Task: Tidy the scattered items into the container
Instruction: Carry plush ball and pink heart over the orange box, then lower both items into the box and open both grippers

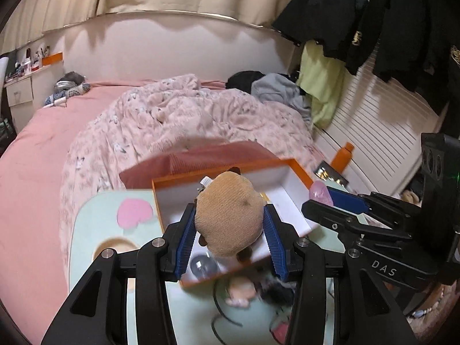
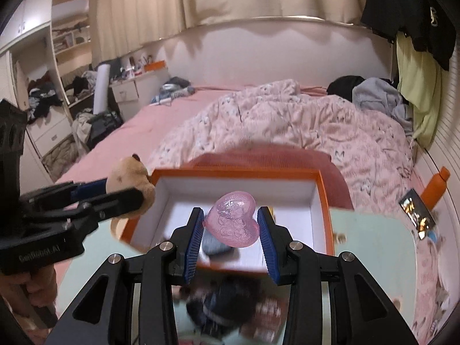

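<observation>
An orange box with a white inside (image 1: 290, 198) (image 2: 316, 201) stands on a pale green mat. My left gripper (image 1: 230, 227) is shut on a tan plush toy (image 1: 230, 215) and holds it over the box; it shows at the left of the right wrist view (image 2: 129, 181). My right gripper (image 2: 231, 224) is shut on a pink translucent heart (image 2: 234, 218) above the box; it shows at the right of the left wrist view (image 1: 320, 194). A clear ball (image 1: 202, 264) and a dark item (image 2: 215, 244) lie in the box.
The mat (image 1: 115, 258) lies on a bed with a pink quilt (image 1: 187, 115). Blurred small items and a black cord (image 1: 221, 313) lie on the mat in front of the box. An orange bottle (image 2: 435, 189) and a phone (image 2: 417, 212) lie at the right.
</observation>
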{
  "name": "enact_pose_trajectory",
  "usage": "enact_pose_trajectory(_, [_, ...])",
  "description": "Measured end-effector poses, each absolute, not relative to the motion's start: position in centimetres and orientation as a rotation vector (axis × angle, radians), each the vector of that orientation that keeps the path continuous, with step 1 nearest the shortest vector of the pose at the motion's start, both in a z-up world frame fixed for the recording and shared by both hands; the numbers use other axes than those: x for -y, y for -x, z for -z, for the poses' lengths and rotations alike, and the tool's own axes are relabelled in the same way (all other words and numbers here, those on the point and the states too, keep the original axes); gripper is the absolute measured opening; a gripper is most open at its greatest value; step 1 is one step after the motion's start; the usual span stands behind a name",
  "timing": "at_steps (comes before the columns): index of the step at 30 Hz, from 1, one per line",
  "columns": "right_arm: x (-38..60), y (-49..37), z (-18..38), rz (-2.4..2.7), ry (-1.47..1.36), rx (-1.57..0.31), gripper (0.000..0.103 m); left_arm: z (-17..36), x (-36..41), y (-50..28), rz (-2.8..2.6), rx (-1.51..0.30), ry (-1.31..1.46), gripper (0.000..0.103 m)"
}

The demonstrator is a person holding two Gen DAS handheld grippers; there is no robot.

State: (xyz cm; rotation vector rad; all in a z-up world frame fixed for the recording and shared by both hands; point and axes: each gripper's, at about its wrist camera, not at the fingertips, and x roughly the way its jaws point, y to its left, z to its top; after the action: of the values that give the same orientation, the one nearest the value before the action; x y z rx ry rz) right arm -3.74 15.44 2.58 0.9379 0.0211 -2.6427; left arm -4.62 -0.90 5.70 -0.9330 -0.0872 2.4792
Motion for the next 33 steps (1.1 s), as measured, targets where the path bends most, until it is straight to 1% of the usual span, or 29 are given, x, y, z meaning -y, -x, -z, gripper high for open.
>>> enact_pose_trajectory(6, [-15.5, 7.2, -0.7, 2.631, -1.013, 0.007, 0.038, -3.5, -0.2, 7.7, -2.453, 0.083, 1.008, 0.047])
enact_pose_trajectory(18, [-16.3, 9.7, 1.8, 2.608, -1.096, 0.052, 0.038, -0.8, -1.7, 10.2, -2.419, 0.084, 1.090, 0.047])
enact_pose_trajectory(23, [-16.6, 10.2, 2.1, 2.609, -1.103, 0.077, 0.039, -0.3, -1.9, 10.7, -2.406, 0.101, 1.126, 0.052])
enact_pose_trajectory(25, [-16.5, 10.0, 2.0, 2.627, -1.098, 0.061, 0.043, -0.3, -1.8, 10.7, -2.428, 0.109, 1.126, 0.058])
enact_pose_trajectory(27, [-16.4, 9.6, 1.8, 2.634, -1.083, 0.064, 0.052, -0.5, -1.6, 10.5, -2.449, 0.115, 1.115, 0.063])
enact_pose_trajectory(29, [-16.7, 9.3, 1.6, 2.631, -1.079, 0.085, 0.054, -0.8, -1.4, 10.2, -2.464, 0.118, 1.104, 0.064])
enact_pose_trajectory(33, [-17.7, 8.3, 0.6, 2.633, -1.063, 0.134, 0.054, -1.7, -0.8, 9.2, -2.450, 0.131, 1.074, 0.064])
